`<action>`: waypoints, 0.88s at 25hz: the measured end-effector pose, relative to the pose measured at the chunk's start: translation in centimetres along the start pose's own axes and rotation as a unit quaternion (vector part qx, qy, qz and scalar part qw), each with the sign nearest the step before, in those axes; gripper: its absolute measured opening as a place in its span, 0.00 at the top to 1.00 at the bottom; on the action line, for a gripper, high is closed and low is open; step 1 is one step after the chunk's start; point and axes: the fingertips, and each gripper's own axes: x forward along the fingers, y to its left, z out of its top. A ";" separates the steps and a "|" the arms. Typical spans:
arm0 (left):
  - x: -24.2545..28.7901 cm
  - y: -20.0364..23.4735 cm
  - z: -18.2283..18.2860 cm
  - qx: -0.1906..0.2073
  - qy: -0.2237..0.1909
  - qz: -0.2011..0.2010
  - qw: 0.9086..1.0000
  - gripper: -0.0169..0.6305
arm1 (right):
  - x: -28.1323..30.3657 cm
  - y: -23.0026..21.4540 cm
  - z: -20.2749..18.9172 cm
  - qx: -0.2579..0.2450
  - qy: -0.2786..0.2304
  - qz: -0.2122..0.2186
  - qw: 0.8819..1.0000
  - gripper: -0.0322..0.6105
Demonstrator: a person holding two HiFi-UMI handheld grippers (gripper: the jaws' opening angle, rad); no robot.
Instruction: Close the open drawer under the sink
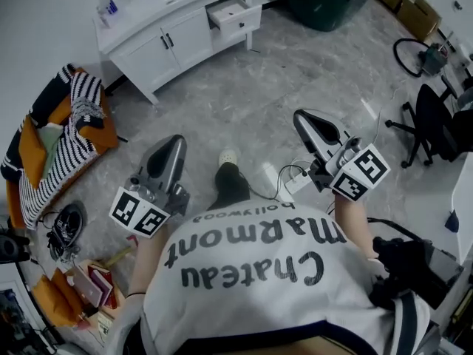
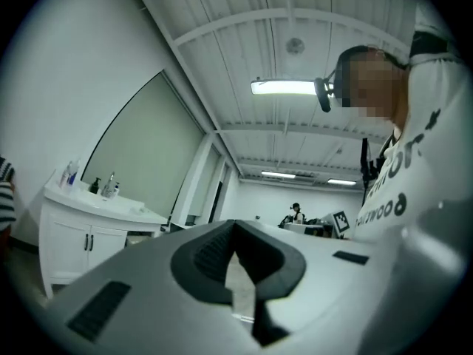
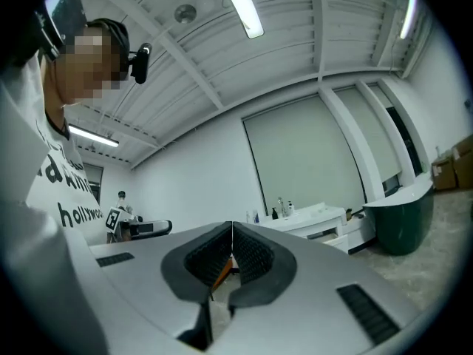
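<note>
1. Far left, against the wall, a black-and-white striped blanket point(image 1: 70, 128) lies crumpled over an orange cushion point(image 1: 33, 146). Nearer me on the floor is a black tangle of gear point(image 1: 65, 226) that I cannot make out.
2. My left gripper point(image 1: 174, 142) is held out ahead of my left side, above the grey marbled floor point(image 1: 244, 95). Its marker cube point(image 1: 138, 211) sits at the near end. In the left gripper view its fingers point(image 2: 214, 254) meet at the tip, with nothing between them.
3. Far across the floor, left of centre, stands the white vanity point(image 1: 159, 43). It has two cupboard doors and small bottles point(image 1: 107, 7) on the left end of its top.
4. The drawer point(image 1: 235, 13) I am after is at the right end of that vanity, just under the countertop. It is pulled out toward the room and open. It is well apart from both grippers.
5. Between the grippers, my leg and pale shoe point(image 1: 228, 157) show near me on the floor. A white power strip point(image 1: 294, 181) with cables lies just to the right.
6. My right gripper point(image 1: 298, 115) is held out on my right, tip aimed at the far side of the room. In the right gripper view its fingers point(image 3: 251, 254) are pressed together and hold nothing.
7. Far right of the vanity is a dark green tub point(image 1: 325, 4), then cardboard boxes point(image 1: 408, 4). A black office chair point(image 1: 437, 128) stands at the right edge.
</note>
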 end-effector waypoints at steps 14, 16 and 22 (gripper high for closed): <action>11.9 16.2 -1.3 -0.078 0.062 -0.025 0.995 0.96 | 9.7 -9.7 0.8 -0.051 0.030 -0.091 0.994 0.93; 14.1 18.7 -1.1 -0.077 0.072 -0.026 0.994 0.96 | 11.7 -11.7 1.6 -0.045 0.024 -0.107 0.993 0.93; 18.9 25.4 0.5 -0.079 0.080 -0.026 0.993 0.96 | 18.5 -16.1 3.1 -0.028 0.017 -0.134 0.990 0.93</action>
